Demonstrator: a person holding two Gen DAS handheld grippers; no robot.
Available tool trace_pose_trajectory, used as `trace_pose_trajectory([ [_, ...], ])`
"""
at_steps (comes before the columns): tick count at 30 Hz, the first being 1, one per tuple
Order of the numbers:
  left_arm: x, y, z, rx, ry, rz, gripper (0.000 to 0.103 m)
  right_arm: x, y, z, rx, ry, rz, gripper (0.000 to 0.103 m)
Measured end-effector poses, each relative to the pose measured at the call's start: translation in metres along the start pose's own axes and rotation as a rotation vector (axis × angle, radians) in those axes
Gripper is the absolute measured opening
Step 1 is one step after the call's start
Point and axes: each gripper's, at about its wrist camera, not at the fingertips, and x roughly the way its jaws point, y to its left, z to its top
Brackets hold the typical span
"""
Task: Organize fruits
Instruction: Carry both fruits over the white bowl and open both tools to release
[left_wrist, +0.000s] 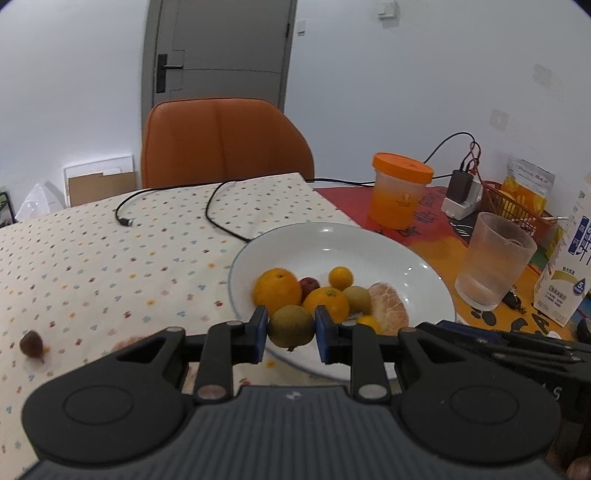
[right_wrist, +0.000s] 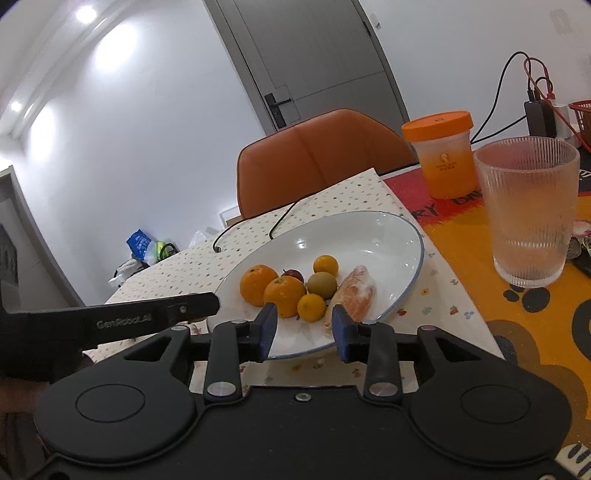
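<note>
- On the worktop's (left_wrist: 110, 258) far left, one small brown fruit (left_wrist: 31, 343) lies alone on your dotted cloth.
- Your left gripper (left_wrist: 291, 328) is clamped on a green-brown kiwi (left_wrist: 291, 326) at the near rim of the white plate (left_wrist: 369, 243).
- Oranges (right_wrist: 258, 284), a second kiwi (right_wrist: 322, 284) and a peeled segment (right_wrist: 358, 293) sit in that plate.
- Your right gripper (right_wrist: 304, 328) stands apart, holding nothing, over the plate's near edge.
</note>
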Motion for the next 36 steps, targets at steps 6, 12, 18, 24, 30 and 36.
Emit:
trace_pose_trajectory([
  [6, -0.001, -0.002, 0.001, 0.019, -0.007, 0.013, 0.029, -0.001, 0.000, 0.001, 0.005, -0.001, -0.010, 0.034],
  [12, -0.007, 0.014, -0.005, -0.010, 0.017, 0.048, 0.034, 0.002, 0.005, 0.000, -0.006, 0.009, -0.015, 0.034],
  [18, -0.023, 0.035, -0.010, -0.049, 0.003, 0.084, 0.046, 0.007, 0.015, 0.000, -0.029, 0.005, -0.053, 0.051],
  [24, -0.041, 0.057, -0.015, -0.096, -0.022, 0.127, 0.065, 0.011, 0.031, -0.002, -0.063, 0.010, -0.093, 0.061],
  [30, -0.056, 0.077, -0.022, -0.116, -0.038, 0.170, 0.080, 0.012, 0.049, -0.008, -0.091, 0.013, -0.102, 0.076],
  [36, -0.068, 0.092, -0.032, -0.131, -0.029, 0.193, 0.080, 0.016, 0.065, -0.011, -0.108, 0.029, -0.085, 0.078],
])
